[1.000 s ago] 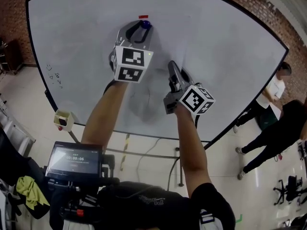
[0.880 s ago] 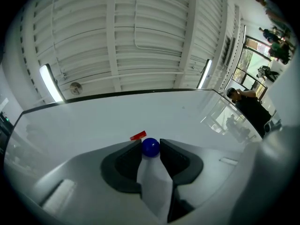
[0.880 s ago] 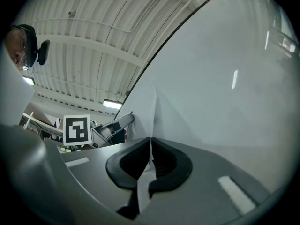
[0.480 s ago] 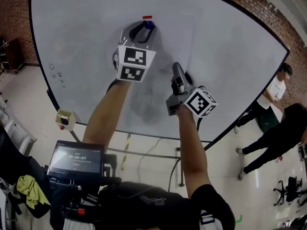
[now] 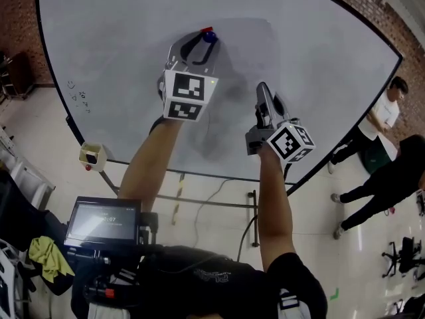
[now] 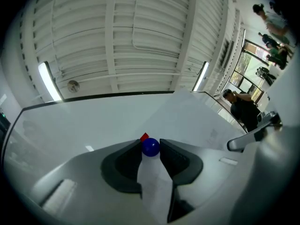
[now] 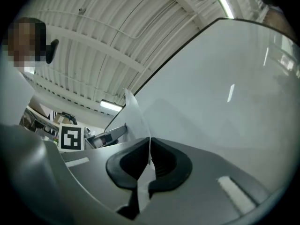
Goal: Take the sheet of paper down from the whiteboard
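Starting at the left of the head view, the whiteboard carries a few small dark scribbles near its edge, and a small pale box sits at its lower corner. Below that, close to the person's chest, a lit screen faces upward, with a yellow-green cloth beside it.

Further right, the left tongs reach up to the board. The left gripper view shows them closed narrowly on a round blue magnet, with both tips touching its sides; a small red piece lies on the board just behind it. In the head view the magnet and the red piece sit at the top left corner of the sheet of paper (it reads only as a faintly greyer rectangle against the board).

Right of that, the right tongs point at the sheet's lower part. In the right gripper view they are pressed together on the paper's edge, and the paper rises between them as a thin curling strip, lifted off the board there. The left gripper's marker cube shows at that view's left.

At the far right, two people stand on the floor beyond the board's edge.
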